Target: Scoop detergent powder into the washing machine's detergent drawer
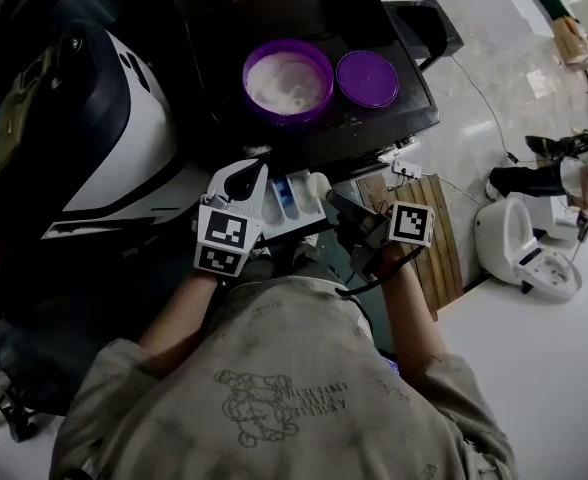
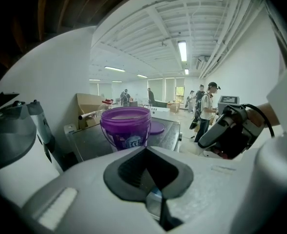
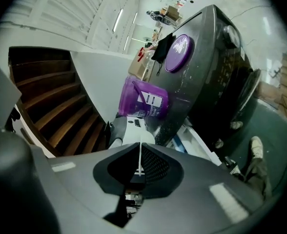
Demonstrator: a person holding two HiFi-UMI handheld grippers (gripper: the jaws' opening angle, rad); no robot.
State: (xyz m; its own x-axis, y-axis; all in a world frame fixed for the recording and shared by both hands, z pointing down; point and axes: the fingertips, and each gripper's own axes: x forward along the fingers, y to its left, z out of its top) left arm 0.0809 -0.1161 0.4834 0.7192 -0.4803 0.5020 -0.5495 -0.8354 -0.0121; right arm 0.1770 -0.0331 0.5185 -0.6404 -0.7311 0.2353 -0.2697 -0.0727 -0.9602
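The dark washing machine [image 1: 374, 128] fills the middle of the head view, and its top is the surface that carries the detergent things. Its white detergent drawer [image 1: 296, 200] stands pulled out toward me, with blue showing in its compartments. On the surface behind the drawer sits the open purple tub [image 1: 246, 73], with pale detergent powder [image 1: 287, 83] inside. The tub's purple lid [image 1: 367, 78] lies flat just beside it. My left gripper [image 2: 155, 199] hangs at the drawer's left end with its jaws brought together and nothing between them. My right gripper [image 3: 139, 174] is at the drawer's right end, clamped on a thin white strip [image 3: 141, 157] seen edge-on. I cannot tell what the strip belongs to.
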